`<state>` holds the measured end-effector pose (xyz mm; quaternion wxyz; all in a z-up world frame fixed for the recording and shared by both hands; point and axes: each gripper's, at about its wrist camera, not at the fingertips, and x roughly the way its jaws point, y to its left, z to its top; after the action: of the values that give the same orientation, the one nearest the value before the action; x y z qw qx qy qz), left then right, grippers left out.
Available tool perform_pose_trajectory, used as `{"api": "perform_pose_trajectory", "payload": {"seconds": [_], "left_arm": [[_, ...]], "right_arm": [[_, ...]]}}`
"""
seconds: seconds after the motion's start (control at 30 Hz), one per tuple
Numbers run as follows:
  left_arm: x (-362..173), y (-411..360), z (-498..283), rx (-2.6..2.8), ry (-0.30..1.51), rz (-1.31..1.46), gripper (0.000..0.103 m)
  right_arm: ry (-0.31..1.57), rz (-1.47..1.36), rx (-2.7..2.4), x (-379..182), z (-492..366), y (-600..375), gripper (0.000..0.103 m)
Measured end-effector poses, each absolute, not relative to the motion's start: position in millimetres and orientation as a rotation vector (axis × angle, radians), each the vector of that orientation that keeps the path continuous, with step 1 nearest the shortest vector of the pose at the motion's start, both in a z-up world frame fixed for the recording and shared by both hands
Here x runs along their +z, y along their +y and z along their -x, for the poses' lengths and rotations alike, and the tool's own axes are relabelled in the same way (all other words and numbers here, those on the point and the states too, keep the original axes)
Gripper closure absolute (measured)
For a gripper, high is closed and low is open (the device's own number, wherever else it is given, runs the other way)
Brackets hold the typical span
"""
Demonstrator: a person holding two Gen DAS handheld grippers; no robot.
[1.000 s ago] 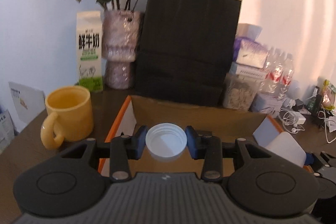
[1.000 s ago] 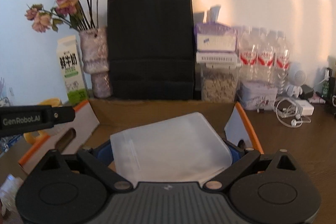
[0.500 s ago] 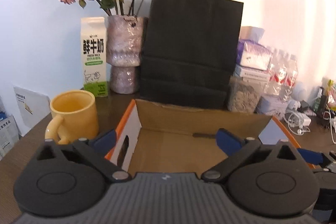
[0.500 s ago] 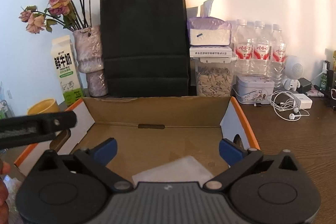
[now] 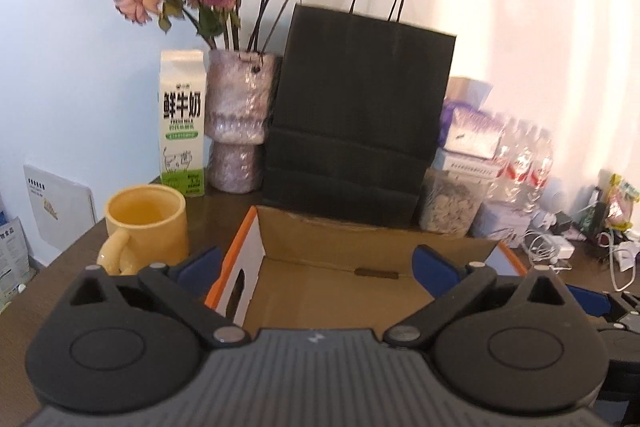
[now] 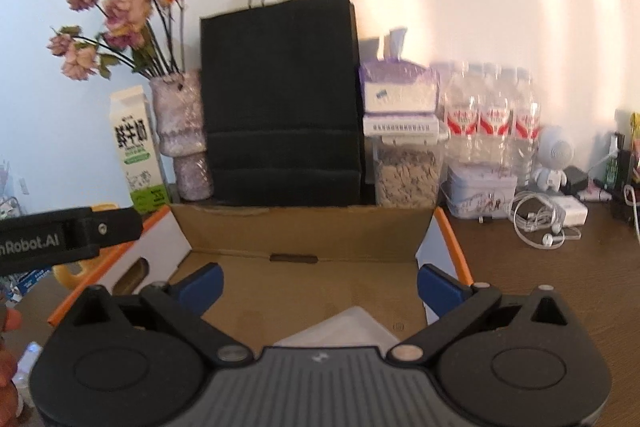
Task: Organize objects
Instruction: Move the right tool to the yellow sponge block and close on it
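Left gripper: jaws spread wide, nothing between them; blue pads stand at either side of the view. The figure for this gripper rose within the last second, so its jaws have just been opening, and no object shows in the gap.

Right gripper: jaws likewise wide apart, nothing clamped.

Cardboard box: open-topped, orange-edged side flaps, directly ahead of and below both grippers. Its long axis runs left to right across both views; a slot marks the foot of the far wall.

White translucent lid: lies flat on the box floor at the near edge, just below the right gripper and partly hidden by its body (only a corner shows). It sits free of the pads. The right hand is plainly the nearer to it; the left view shows none of it.

Yellow mug: outside the box, just left of its left flap, handle turned toward the near side. Of the loose items it lies closest to the left gripper, off its left pad.

Back row against the wall, left to right: milk carton, vase of dried roses, black paper bag, seed container, water bottles.

Far right of the table: tin, earphones and charger.

Judgement: whichever item goes next, the box lies straight ahead.
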<state>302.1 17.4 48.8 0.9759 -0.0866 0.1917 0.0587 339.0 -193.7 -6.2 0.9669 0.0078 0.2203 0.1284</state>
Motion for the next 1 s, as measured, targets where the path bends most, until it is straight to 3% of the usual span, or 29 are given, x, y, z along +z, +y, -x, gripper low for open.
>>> {"api": "perform_pose_trajectory", "payload": {"seconds": [0.43,1.0], "left_arm": [[76,28,-215,0.073,0.333,0.181,0.000],[24,45,-89,0.103,0.461,0.072,0.000]], "right_arm": [[0.340,0.087,0.283,26,-251,-217,0.000],[0.449,0.128,0.353,-25,-122,-237,0.000]]}}
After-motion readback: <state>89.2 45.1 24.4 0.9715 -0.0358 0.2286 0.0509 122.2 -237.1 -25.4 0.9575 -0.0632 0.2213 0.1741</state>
